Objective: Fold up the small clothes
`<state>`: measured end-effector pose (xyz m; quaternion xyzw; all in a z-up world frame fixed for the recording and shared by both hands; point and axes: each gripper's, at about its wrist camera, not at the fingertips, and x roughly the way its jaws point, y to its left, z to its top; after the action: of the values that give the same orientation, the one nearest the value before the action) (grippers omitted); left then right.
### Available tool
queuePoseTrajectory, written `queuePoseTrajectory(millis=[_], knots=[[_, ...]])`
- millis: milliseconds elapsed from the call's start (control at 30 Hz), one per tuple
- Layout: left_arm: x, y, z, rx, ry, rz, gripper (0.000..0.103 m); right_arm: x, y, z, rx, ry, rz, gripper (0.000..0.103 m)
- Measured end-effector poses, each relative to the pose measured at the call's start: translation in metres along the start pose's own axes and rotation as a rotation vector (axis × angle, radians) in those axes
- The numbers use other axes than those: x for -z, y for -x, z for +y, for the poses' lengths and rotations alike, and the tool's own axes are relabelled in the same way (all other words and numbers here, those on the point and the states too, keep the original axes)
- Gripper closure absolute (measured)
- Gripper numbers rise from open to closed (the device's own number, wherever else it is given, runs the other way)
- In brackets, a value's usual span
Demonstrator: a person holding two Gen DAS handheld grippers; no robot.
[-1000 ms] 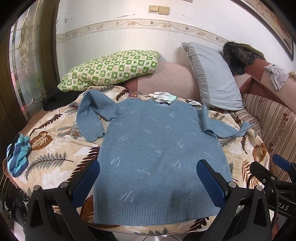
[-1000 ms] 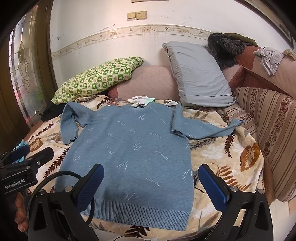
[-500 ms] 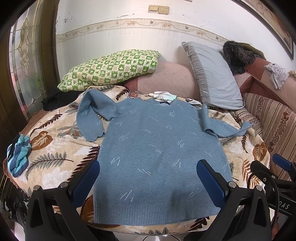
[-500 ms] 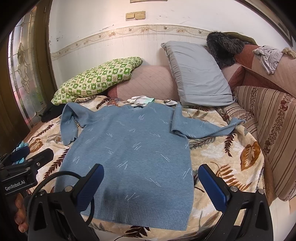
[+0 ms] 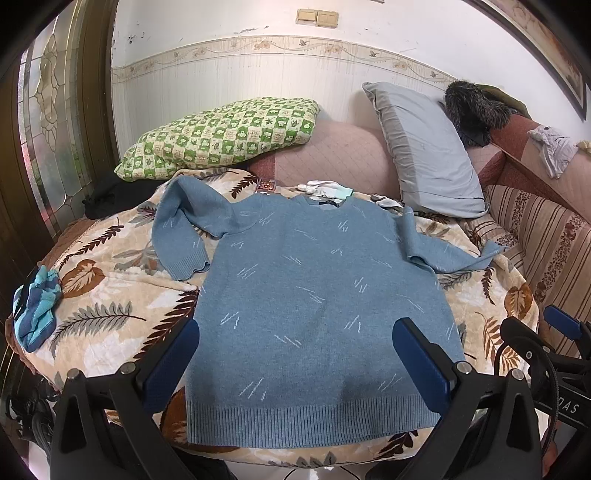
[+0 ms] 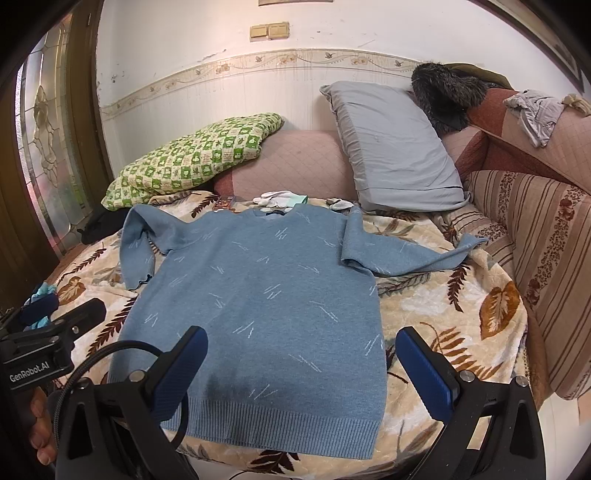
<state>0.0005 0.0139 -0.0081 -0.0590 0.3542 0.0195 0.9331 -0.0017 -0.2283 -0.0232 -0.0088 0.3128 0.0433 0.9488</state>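
Both views are bright and evenly lit, with soft indoor light. The white wall [image 5: 369,22] at 12 o'clock is nearly overexposed. Daylight enters through the patterned glass door [image 6: 44,122] at 9 o'clock and gives a warm tint there. A dark soft shadow lies on the sweater [image 6: 229,384] hem at 6 o'clock in the right wrist view. The fisheye lens bends straight lines strongly, and the corners are black. The focus is sharp in the centre, without motion blur.

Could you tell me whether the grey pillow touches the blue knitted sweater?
Apart: the right wrist view shows leaf-patterned blanket between grey pillow and blue knitted sweater.
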Motion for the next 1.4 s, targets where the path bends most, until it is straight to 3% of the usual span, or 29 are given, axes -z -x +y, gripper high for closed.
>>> queuePoseTrajectory(millis=[400, 500, 633, 800, 967, 1067, 1167, 1267, 1400], knots=[[0.001, -0.005, 0.003, 0.021, 0.02, 0.023, 0.0, 0.0, 0.0, 0.0, 0.001, -0.002, -0.003, 0.0], [0.007, -0.033, 0.033, 0.081, 0.161, 0.146, 0.0, 0.0, -0.001, -0.002, -0.011, -0.025, -0.002, 0.0], [0.02, -0.072, 0.078, 0.089, 0.318, 0.251, 0.0, 0.002, -0.016, -0.019, -0.068, -0.091, 0.037, 0.0], [0.001, -0.112, 0.14, 0.102, 0.514, 0.232, 0.0, 0.001, -0.048, -0.051, -0.061, -0.173, 0.091, 0.0], [-0.028, -0.194, 0.227, 0.13, 0.798, 0.263, 0.0, -0.003, -0.079, -0.095, -0.051, -0.282, 0.133, 0.0], [-0.054, -0.233, 0.269, 0.116, 0.908, 0.258, 0.0, -0.006, -0.098, -0.114, -0.023, -0.299, 0.148, 0.0], [-0.089, -0.257, 0.287, -0.007, 0.823, 0.227, 0.0, -0.011, -0.12, -0.128, 0.008, -0.298, 0.173, 0.0], [-0.118, -0.284, 0.28, -0.127, 0.58, 0.233, 0.0, -0.015, -0.136, -0.139, 0.028, -0.3, 0.174, 0.0], [-0.125, -0.296, 0.279, -0.207, 0.383, 0.185, 0.0, -0.02, -0.156, -0.15, 0.046, -0.315, 0.173, 0.0]])
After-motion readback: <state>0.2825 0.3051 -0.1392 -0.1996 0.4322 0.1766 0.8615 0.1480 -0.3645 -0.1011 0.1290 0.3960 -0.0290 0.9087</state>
